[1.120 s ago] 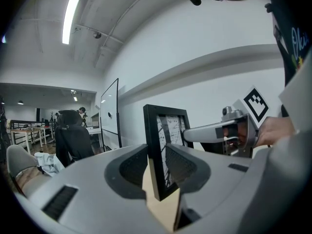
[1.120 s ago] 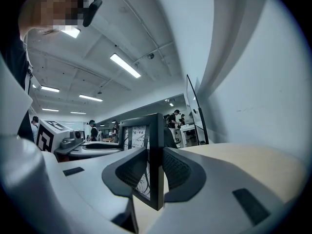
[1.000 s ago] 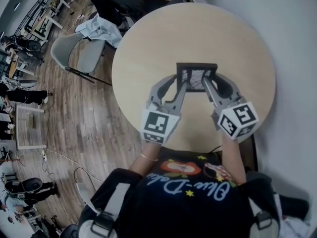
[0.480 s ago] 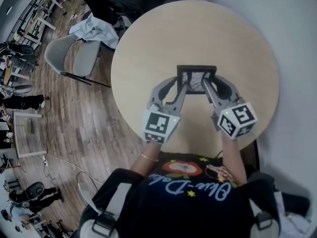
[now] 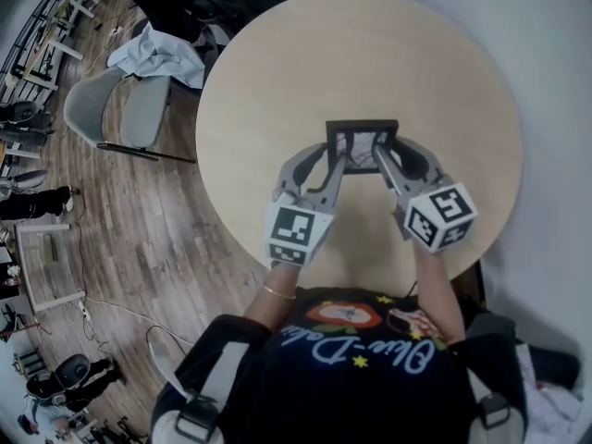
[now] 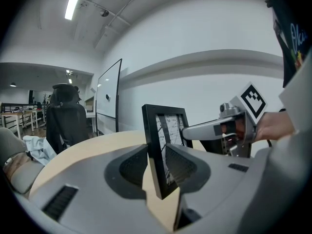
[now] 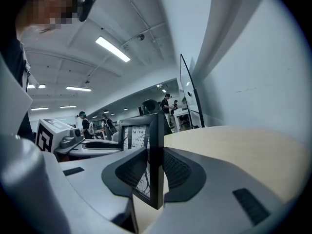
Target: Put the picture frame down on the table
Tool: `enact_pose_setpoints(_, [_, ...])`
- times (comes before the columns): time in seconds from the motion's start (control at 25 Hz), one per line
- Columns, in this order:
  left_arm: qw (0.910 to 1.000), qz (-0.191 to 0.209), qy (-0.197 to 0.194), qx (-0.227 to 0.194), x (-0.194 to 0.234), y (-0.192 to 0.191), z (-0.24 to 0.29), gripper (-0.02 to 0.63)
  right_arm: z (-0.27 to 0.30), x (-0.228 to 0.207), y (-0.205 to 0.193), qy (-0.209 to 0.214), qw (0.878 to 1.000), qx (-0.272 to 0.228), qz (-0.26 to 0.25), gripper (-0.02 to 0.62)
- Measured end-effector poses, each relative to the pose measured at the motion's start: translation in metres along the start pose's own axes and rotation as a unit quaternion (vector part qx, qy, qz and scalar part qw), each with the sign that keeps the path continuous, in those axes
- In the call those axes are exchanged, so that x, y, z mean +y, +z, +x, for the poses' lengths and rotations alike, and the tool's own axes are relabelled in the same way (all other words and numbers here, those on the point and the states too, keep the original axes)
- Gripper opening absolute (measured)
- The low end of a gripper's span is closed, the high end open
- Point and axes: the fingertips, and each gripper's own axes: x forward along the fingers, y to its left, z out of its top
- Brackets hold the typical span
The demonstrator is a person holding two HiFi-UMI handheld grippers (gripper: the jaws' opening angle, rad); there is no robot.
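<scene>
A small black picture frame (image 5: 362,142) with a white branch print is held over the round wooden table (image 5: 361,54). My left gripper (image 5: 335,165) is shut on the frame's left side; the black edge (image 6: 155,155) stands between its jaws. On the frame's right side my right gripper (image 5: 385,163) is shut, with the edge (image 7: 156,160) pinched between its jaws. In both gripper views the frame stands upright and tabletop shows under its lower corner. Whether it touches the table is unclear.
A grey chair (image 5: 120,109) with pale cloth (image 5: 153,58) beside it stands left of the table on the wood floor. A white wall (image 5: 546,81) runs close along the right. People and desks (image 7: 90,123) fill the far room.
The head view has shifted slightly, so the table and floor sit a little differently. Both grippers and the frame keep the same hold and nearly the same place.
</scene>
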Motion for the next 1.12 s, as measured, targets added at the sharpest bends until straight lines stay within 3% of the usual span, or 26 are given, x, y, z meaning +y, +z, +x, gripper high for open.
enact_pose_setpoints(0.48, [0.9992,-0.014,-0.011,0.035,-0.002,-0.025,0.015,0.101,0.007,-0.016,-0.029,-0.014,0.998,0.046,0.033,0.075])
enact_pose_setpoints(0.88, [0.9971,-0.038,-0.010,0.065,0.043,-0.065,0.047,0.101,0.067,-0.034,-0.060,-0.011,0.996,0.078,0.048,0.075])
enact_pose_setpoints(1.12, [0.9954,-0.044,-0.012,0.084,0.040,-0.082,0.054,0.101,0.070,-0.040,-0.076,-0.014,0.993,0.103,0.049,0.075])
